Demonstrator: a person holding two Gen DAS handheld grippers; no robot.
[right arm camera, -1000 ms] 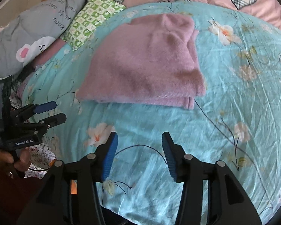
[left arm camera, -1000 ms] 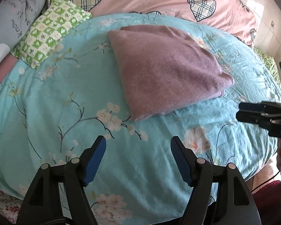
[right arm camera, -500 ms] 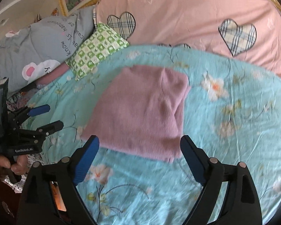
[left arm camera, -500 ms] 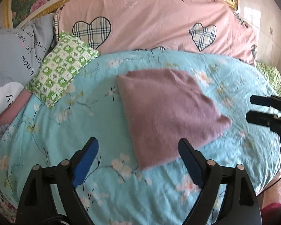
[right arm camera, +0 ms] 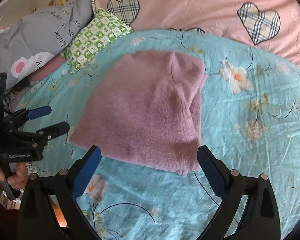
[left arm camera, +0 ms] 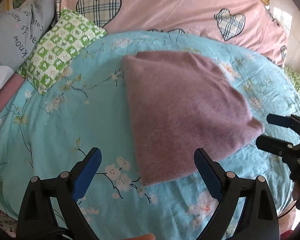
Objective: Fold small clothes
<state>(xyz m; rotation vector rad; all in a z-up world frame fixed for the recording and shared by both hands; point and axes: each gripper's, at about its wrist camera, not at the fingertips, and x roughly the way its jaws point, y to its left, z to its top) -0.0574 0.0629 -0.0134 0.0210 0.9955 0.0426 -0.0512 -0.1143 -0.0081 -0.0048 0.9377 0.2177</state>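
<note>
left tongs [left arm camera: 148, 170] agape | right tongs [right arm camera: 149, 169] agape (empty) | folded garment [right arm camera: 146, 116] on sheet [right arm camera: 250, 140]

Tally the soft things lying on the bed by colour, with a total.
Mauve folded garment: 1
Green checked pillow: 1
Grey lettered pillow: 1
Pink heart-patterned quilt: 1
Total: 4

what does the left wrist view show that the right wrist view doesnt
Only the left wrist view: the right gripper seen from outside, open, beside the sweater's corner.

Only the right wrist view: the left gripper from outside, open, the hand holding it, and the sweater's layered edge.

Both: the folded purple sweater on the blue floral sheet, green checked pillow, pink heart quilt.
</note>
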